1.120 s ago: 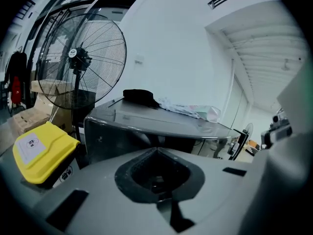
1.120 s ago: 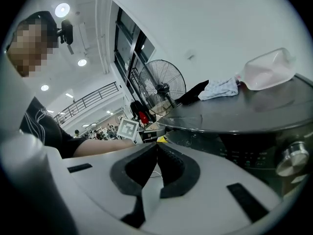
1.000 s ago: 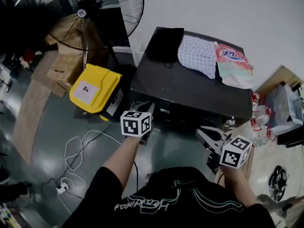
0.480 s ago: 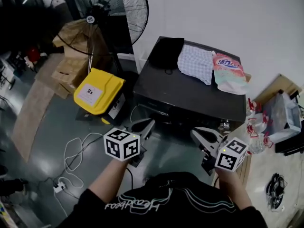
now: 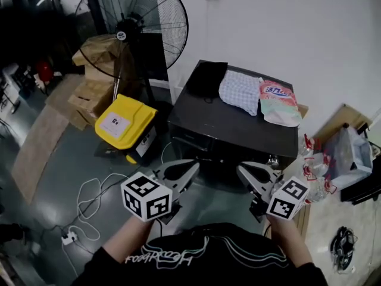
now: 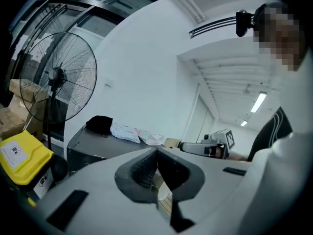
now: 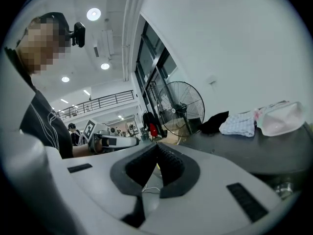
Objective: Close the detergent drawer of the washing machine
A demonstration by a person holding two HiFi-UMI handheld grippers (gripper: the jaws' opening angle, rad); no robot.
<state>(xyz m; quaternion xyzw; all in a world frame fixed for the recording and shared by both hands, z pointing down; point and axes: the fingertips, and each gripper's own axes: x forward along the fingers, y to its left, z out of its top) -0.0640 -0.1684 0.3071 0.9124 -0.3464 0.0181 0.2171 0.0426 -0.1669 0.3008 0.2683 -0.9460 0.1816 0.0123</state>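
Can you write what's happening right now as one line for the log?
left gripper: shut, empty | right gripper: shut, empty | washer: no gripper touching

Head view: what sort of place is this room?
Likely a workshop or test lab, not a home: a big standing fan, stacked cardboard boxes and loose cables on the floor beside the washing machine.

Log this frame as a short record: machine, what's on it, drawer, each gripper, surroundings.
machine: dark washing machine, seen from above
on top: black cloth, checked cloth, detergent pouch
drawer: open or closed cannot be told from these views
left gripper: shut, empty, apart from the machine's front
right gripper: shut, empty, apart from the machine's front
nearby: yellow box and fan, at the head view's left
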